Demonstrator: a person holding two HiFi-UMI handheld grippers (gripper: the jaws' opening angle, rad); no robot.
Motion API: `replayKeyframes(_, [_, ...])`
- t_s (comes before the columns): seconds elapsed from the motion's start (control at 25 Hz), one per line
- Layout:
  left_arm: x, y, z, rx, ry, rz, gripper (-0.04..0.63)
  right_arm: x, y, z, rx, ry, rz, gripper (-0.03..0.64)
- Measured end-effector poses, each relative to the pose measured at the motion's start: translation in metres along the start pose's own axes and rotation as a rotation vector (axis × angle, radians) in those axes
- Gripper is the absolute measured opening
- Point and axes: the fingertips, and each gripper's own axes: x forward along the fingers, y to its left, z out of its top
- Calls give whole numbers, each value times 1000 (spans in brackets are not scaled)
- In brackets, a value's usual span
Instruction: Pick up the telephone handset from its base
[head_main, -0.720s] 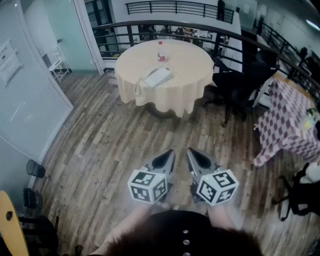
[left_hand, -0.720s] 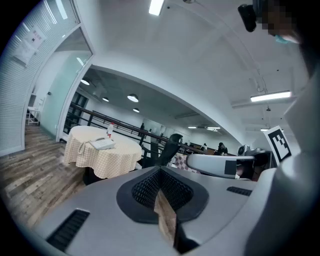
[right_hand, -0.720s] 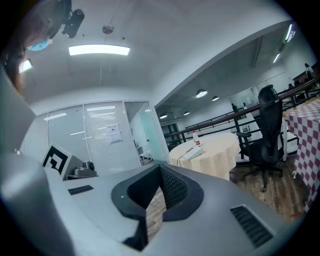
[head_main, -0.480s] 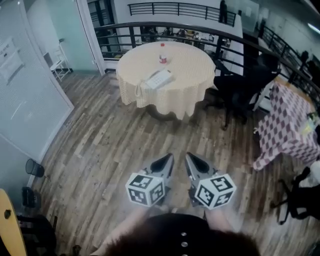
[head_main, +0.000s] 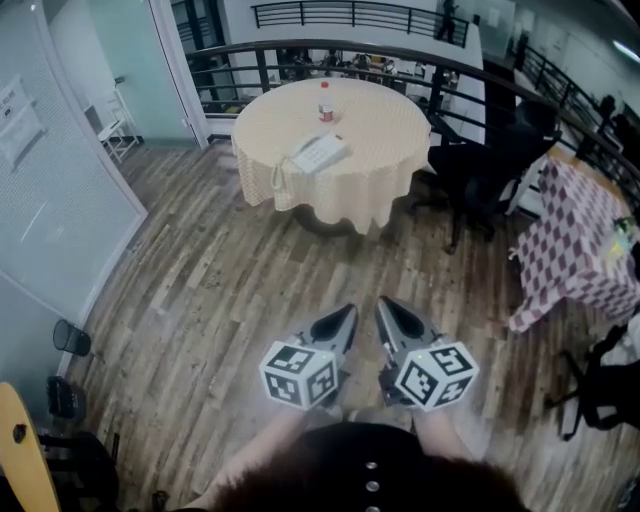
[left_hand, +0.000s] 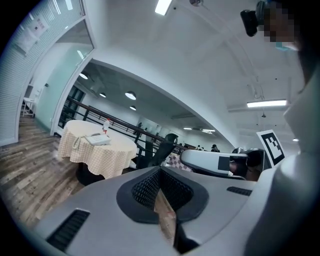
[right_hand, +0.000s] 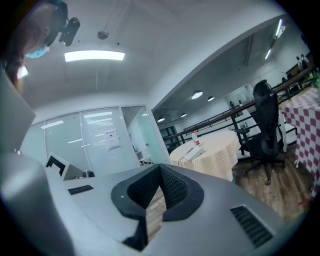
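Since a moment ago the pair of grippers has edged slightly up and to the right in the head view, and the round table keeps its place far ahead of them. The left gripper (head_main: 340, 318) is clenched, its jaws drawn together to a point with nothing between them. The right gripper (head_main: 390, 310) just beside it looks the same, closed and empty. Both are held low in front of the person, over the wooden plank floor (head_main: 220, 290), pointing roughly toward the table.

The white telephone (head_main: 318, 153) sits on the round table (head_main: 370, 180), which is draped in a cream checked cloth, well apart from both grippers. The handset appears to lie on its base, though it is too small to be sure. A cord (head_main: 276, 178) hangs over the cloth's near-left edge. A bottle with a red cap (head_main: 324, 104) stands upright behind the telephone. A black office chair (head_main: 480, 165) stands to the table's right, and a table with a purple checked cloth (head_main: 575, 250) is further right. A dark railing (head_main: 340, 52) curves behind.
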Motion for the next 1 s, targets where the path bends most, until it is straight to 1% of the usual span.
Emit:
replayKeyframes(0.12, [-4, 7, 0, 5, 4, -6, 8, 6, 4, -5, 12, 13, 15, 11])
replayKeyframes(0.28, [-8, 21, -1, 7, 11, -4, 8, 15, 12, -16, -17, 36, 1, 11])
replayKeyframes(0.48, [-17, 34, -3, -1, 38, -32, 8, 25, 21, -31, -16, 75, -15, 11])
replayKeyframes(0.76, [-16, 62, 7, -19, -11, 23, 8, 46, 17, -43, -4, 108, -13, 11])
replayKeyframes(1.0, [11, 92, 13, -25, 10, 28, 8, 84, -4, -37, 9, 107, -3, 11])
